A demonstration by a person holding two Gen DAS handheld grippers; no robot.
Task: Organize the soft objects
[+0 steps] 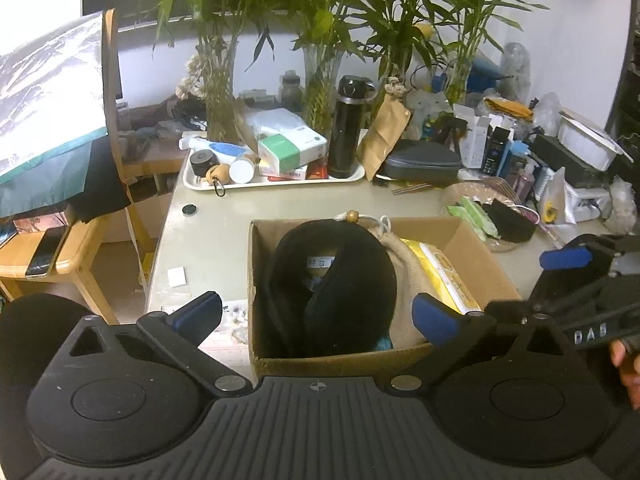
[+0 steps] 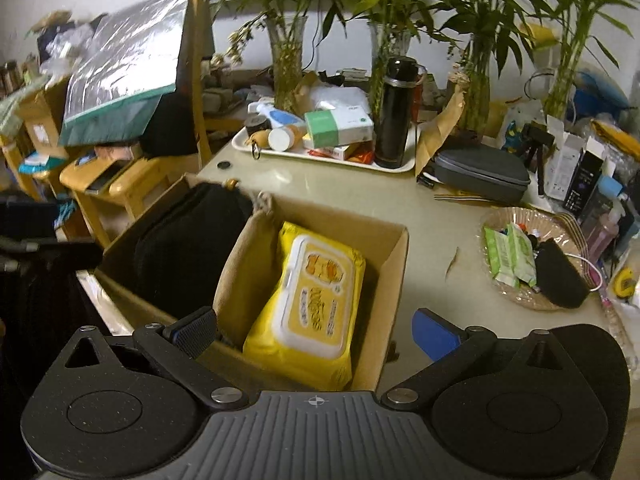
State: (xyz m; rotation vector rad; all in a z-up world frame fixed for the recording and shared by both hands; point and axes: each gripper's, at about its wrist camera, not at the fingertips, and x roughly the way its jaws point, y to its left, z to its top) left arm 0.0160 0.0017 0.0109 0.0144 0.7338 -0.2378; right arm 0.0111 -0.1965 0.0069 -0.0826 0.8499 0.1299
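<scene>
An open cardboard box [image 1: 256, 280] [image 2: 394, 280] stands on the beige table. Inside it, a black neck pillow [image 1: 340, 280] [image 2: 180, 248] stands on the left, a beige drawstring bag [image 1: 404, 276] [image 2: 244, 264] in the middle, and a yellow wet-wipes pack [image 1: 444, 276] [image 2: 312, 304] on the right. My left gripper [image 1: 318, 316] hangs open over the box's near edge, above the pillow, holding nothing. My right gripper [image 2: 316, 332] is open above the wipes pack, also holding nothing. One blue pad [image 1: 566, 258] of the right gripper shows at the right of the left wrist view.
A white tray [image 1: 280, 184] with a black flask [image 1: 346, 128], boxes and bottles sits behind the box. A woven basket [image 2: 520, 264] of green packets stands to the right, a grey case [image 2: 480, 172] behind it. Glass vases line the back; a wooden chair [image 1: 60, 256] stands left.
</scene>
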